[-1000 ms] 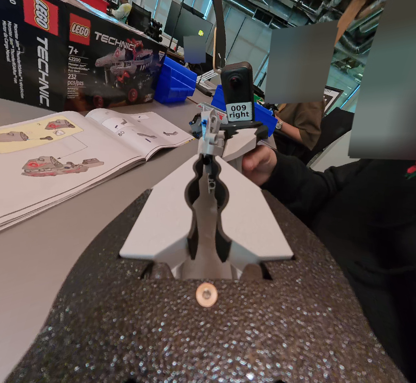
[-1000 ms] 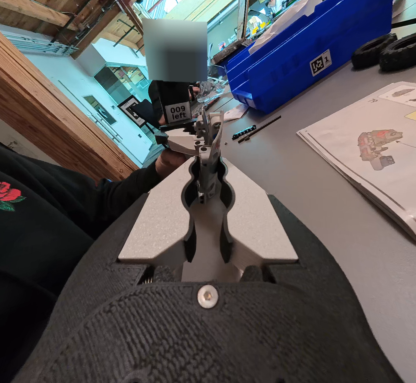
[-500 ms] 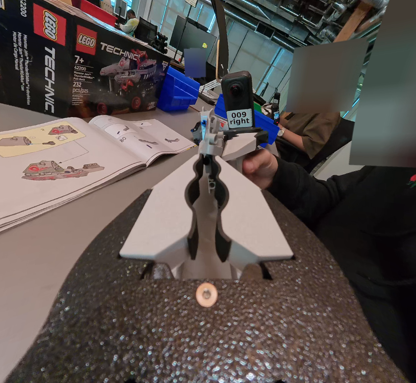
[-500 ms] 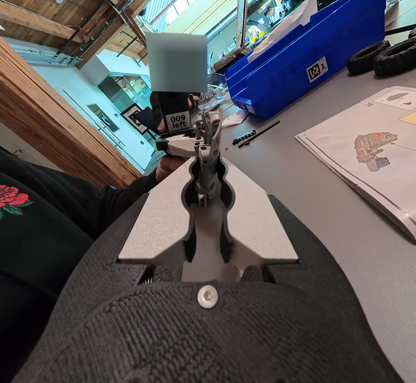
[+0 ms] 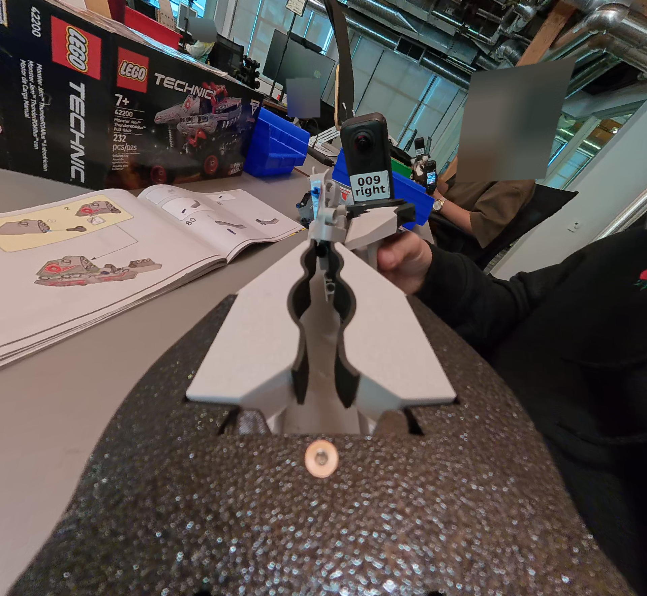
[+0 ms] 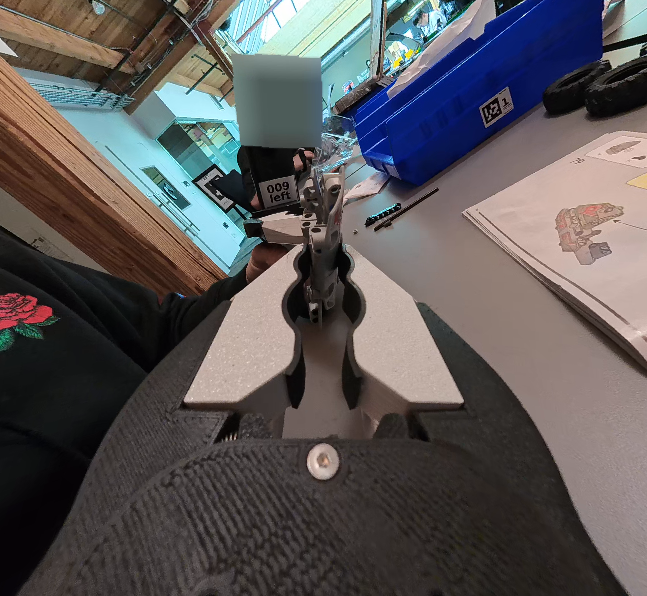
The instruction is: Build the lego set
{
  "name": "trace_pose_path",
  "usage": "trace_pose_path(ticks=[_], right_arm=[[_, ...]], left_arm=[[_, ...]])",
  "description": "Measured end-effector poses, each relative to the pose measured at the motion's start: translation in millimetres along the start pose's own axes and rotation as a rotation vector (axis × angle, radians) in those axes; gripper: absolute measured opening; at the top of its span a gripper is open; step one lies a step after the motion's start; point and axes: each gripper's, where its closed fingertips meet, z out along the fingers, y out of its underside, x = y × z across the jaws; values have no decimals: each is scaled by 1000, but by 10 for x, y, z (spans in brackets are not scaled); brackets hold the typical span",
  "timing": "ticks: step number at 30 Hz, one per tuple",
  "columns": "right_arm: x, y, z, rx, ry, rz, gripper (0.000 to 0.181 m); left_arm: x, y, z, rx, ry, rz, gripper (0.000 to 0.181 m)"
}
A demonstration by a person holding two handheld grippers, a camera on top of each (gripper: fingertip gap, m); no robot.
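Note:
A small grey lego assembly [image 5: 326, 215] with blue and red bits is held in the air over the grey table [image 5: 87, 386], gripped from both sides. My left gripper [image 5: 320, 246] is shut on its lower end. My right gripper [image 5: 345, 225] comes in from the right, held by a hand, and is shut on the same assembly. In the right wrist view the assembly [image 6: 320, 222] stands upright between my right gripper's [image 6: 324, 252] fingers, and the left gripper [image 6: 296, 229] meets it from the left. The parts inside the jaws are hidden.
An open instruction booklet [image 5: 105, 257] lies on the table and also shows in the right wrist view [image 6: 577, 236]. A black lego box [image 5: 122, 117] stands behind it. There are blue bins [image 6: 472, 89], black tyres [image 6: 595, 89], a black axle and a small beam [image 6: 402, 208]. A seated person [image 5: 490, 208] is behind. Less than 4 cm separates the two grippers' tips.
Both grippers stay shut on the assembly. The joined pair has shifted and tilted slightly, so the table and background drift a little in both views.

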Motion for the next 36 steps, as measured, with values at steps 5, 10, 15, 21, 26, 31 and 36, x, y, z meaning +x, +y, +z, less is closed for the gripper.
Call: trace_pose_path(ticks=[5,10,15,21,26,31,36], right_arm=[[-4,5,4,0,-3,1,15],[-5,6,1,-3,-6,3,15],[-6,3,-3,-2,-8,8,15],[48,59,47,-21,3,12,15],[88,-27,-53,32,1,29,15],[36,-99,-36,61,4,-55,15],[26,-107,-38,69,-4,-50,15]], left_arm=[[2,0,-3,1,5,-6,3],[7,2,-3,0,10,-8,3],[-64,-81,-78,63,-27,-17,4],[-2,-215,-81,61,-35,121,3],[-30,-211,-128,87,30,-50,4],[-70,-78,-45,78,38,-155,4],[-100,-90,-67,89,37,-166,4]])
